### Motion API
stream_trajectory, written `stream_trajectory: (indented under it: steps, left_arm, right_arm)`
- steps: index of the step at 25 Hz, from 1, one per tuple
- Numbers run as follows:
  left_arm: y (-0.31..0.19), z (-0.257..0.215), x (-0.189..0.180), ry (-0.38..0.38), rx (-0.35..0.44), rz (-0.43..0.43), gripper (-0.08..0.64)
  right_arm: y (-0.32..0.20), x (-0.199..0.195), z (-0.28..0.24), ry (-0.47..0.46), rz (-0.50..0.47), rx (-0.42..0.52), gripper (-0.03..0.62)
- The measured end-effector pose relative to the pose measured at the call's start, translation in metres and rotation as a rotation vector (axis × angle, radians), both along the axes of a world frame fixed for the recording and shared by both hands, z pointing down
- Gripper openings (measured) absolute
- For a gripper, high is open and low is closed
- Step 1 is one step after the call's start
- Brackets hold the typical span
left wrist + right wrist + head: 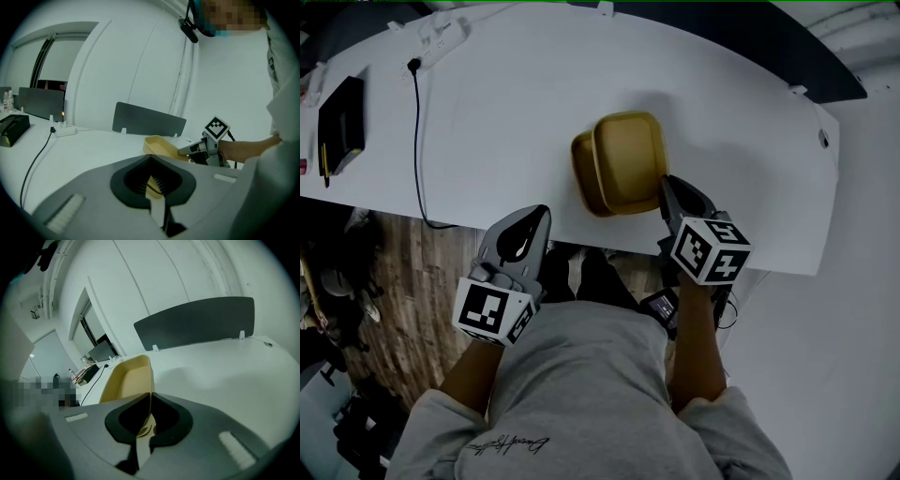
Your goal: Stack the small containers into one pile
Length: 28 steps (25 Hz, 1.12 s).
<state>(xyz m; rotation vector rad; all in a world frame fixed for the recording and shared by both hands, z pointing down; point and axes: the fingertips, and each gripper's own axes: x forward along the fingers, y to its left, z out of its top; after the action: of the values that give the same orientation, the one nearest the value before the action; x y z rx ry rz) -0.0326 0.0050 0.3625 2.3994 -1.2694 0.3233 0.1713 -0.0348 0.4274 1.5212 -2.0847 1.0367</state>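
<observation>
Mustard-yellow plastic: a small container [628, 159] is pinched by its thin side wall in the right tongs [667, 184], which reach in from its 4 o'clock. It lies partly over a second yellow container [583, 176] on the white surface [506, 103]. The left tongs [542, 216], clenched on nothing, hang at the pair's 7 o'clock, by the surface's near edge.
</observation>
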Motion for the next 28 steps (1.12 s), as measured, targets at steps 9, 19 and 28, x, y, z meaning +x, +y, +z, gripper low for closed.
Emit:
stream_trajectory:
  steps: [9, 19, 28]
  left_arm:
    - [-0.009, 0.008, -0.015, 0.001, -0.022, -0.012, 0.002]
    - [-0.011, 0.021, -0.017, 0.007, -0.051, 0.000, 0.002]
    - [-0.007, 0.029, -0.017, 0.002, -0.074, 0.002, 0.002]
  right_arm:
    - [-0.005, -0.023, 0.019, 0.004, -0.048, -0.051, 0.029]
    - [0.009, -0.036, 0.042, 0.012, -0.077, -0.116, 0.029]
    - [0.009, -0.035, 0.052, 0.047, -0.088, -0.125, 0.029]
